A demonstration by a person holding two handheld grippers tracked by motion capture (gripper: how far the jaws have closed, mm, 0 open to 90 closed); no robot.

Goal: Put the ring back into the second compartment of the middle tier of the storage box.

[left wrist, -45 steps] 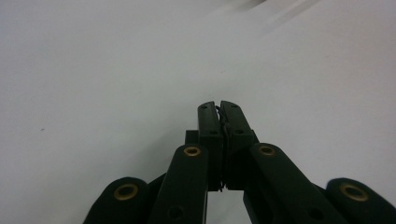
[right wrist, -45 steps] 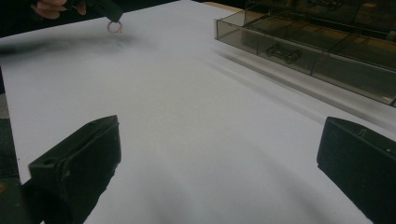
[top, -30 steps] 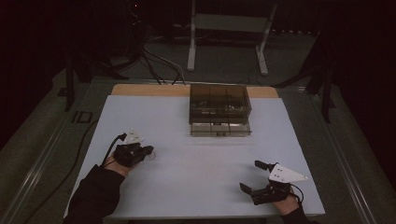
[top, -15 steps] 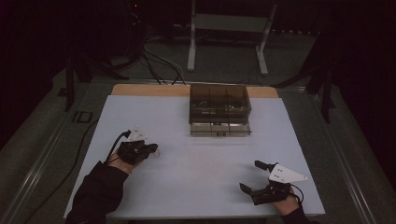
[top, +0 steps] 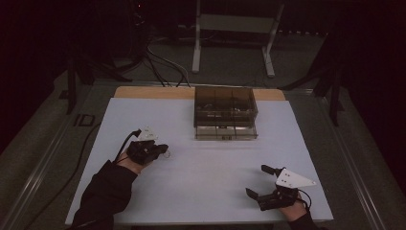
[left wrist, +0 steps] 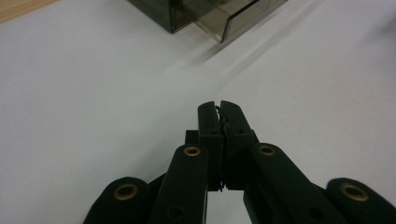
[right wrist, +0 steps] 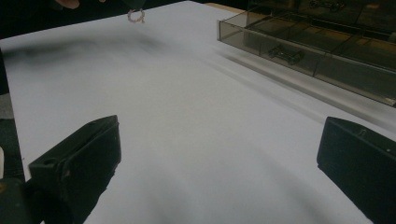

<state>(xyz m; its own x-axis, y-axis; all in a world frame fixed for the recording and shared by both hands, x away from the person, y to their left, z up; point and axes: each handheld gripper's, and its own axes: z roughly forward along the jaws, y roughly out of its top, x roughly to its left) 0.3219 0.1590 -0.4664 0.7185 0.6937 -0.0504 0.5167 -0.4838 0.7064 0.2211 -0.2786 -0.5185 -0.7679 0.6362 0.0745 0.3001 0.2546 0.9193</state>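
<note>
Small pale twisted ring (right wrist: 136,16) is clamped in left gripper (top: 162,150), left of smoky transparent plastic compartment box (top: 225,112); right gripper (top: 262,181), jaws apart, is held nearer the white worktop's (top: 210,167) front edge.

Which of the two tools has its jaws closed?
The left tool: its jaws are shut on a small ring. The right tool near the table's front edge stands wide open, holding nothing.
</note>
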